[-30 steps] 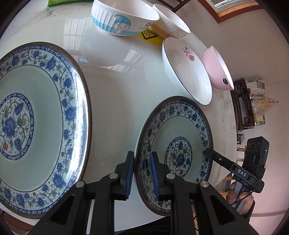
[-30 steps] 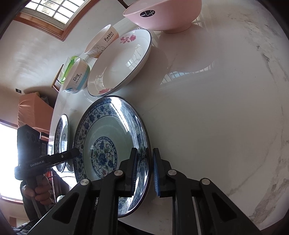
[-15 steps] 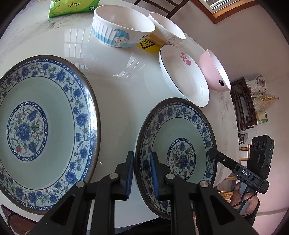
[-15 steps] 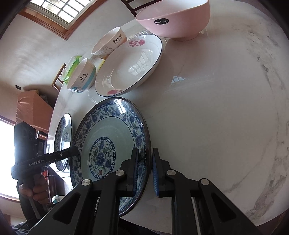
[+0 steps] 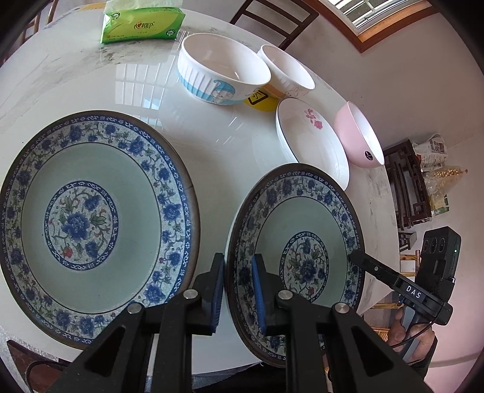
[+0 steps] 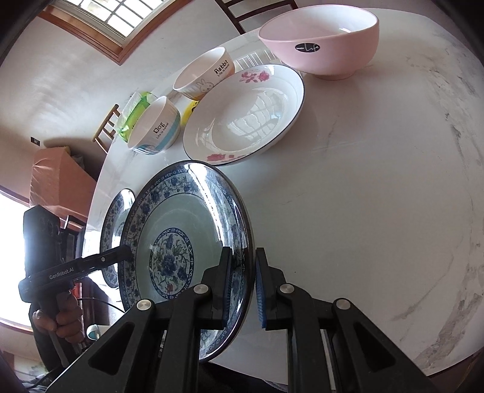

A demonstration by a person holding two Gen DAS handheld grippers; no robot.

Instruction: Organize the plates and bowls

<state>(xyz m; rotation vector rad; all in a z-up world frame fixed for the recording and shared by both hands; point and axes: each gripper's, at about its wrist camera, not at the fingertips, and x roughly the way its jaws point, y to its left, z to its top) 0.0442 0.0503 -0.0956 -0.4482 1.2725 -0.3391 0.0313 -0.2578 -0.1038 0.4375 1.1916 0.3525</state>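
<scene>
A blue floral plate [image 5: 302,223] [image 6: 187,223] is held off the white table, gripped on opposite rims. My left gripper [image 5: 237,290] is shut on its near-left rim. My right gripper [image 6: 243,287] is shut on its other rim; it also shows in the left wrist view [image 5: 357,257]. A second, larger blue floral plate [image 5: 87,223] lies flat on the table to the left, also in the right wrist view [image 6: 116,217]. Behind stand a white rose plate [image 5: 311,142] [image 6: 245,115], a pink bowl [image 5: 360,139] [image 6: 320,39], a blue-striped bowl [image 5: 220,72] [image 6: 154,127] and a rabbit bowl [image 5: 287,72] [image 6: 205,72].
A green tissue pack [image 5: 142,22] lies at the table's far edge. A yellow sticker [image 5: 260,101] sits by the bowls. A dark chair [image 5: 272,15] stands behind the table. A dark shelf [image 5: 408,187] stands to the right. Bare marble table [image 6: 378,196] lies right of the held plate.
Both grippers have risen with the held blue plate, lifting and tilting it off the table. More of the table, the tissue pack and the chair have come into view.
</scene>
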